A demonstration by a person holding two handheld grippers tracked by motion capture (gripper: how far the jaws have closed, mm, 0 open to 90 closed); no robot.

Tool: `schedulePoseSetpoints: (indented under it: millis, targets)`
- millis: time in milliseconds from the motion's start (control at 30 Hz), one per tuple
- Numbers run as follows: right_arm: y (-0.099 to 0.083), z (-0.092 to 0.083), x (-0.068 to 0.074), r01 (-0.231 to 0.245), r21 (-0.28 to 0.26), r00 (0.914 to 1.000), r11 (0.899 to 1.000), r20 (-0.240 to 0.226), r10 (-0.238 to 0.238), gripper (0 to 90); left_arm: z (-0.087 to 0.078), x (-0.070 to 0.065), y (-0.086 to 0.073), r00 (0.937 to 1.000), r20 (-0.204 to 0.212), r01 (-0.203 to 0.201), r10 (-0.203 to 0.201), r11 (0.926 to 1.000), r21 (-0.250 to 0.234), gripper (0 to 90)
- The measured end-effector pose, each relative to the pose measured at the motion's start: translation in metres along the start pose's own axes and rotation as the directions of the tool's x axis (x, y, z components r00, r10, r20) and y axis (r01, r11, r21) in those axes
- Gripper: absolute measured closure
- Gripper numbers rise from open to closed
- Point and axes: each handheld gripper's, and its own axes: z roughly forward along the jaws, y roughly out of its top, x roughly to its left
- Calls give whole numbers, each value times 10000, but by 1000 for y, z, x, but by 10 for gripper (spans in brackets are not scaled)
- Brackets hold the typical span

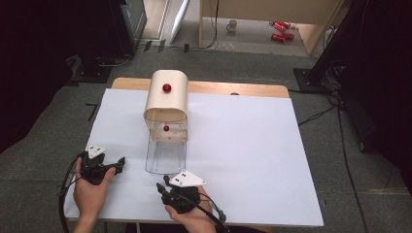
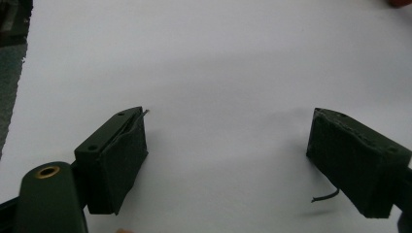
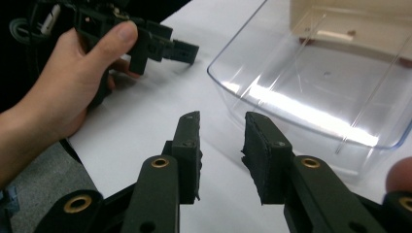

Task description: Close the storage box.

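Note:
A light wooden box (image 1: 166, 99) with a rounded top and a red knob (image 1: 166, 88) stands at the back of the white sheet (image 1: 243, 145). Its clear plastic flap (image 1: 165, 156) lies folded down flat in front of it, with a second small red knob (image 1: 166, 128) at the box's mouth. My right gripper (image 1: 163, 187) sits just in front of the flap's near edge. Its jaws (image 3: 222, 119) stand a narrow gap apart with nothing between them, and the clear flap (image 3: 316, 92) lies just ahead to the right. My left gripper (image 1: 116, 165) rests on the sheet to the left, wide open (image 2: 228, 121) and empty.
The wooden table edge (image 1: 243, 90) shows behind the sheet. On the floor beyond are a mug (image 1: 232, 25) and red cans (image 1: 280, 30). Dark stands (image 1: 335, 53) flank the table at right and back left. Bare sheet extends to the right of the box.

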Motion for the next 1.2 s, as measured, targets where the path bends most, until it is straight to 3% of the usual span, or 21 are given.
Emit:
schedulePoseSetpoints:
  millis: [700, 933, 1200]
  targets:
    - [-17, 26, -10, -578, 263, 9976, 9980, 399, 568, 690, 0, 0, 0, 10000, 1, -3, 3, 10000, 5, 144]
    - [-17, 26, -8, -512, 263, 9974, 9983, 526, 497, 687, 0, 0, 0, 10000, -2, -9, 9, 10000, 4, 144]
    - [-23, 24, -14, -817, 349, 9940, 9960, 762, 788, 688, 0, 0, 0, 10000, -6, -8, 8, 10000, 4, 144]
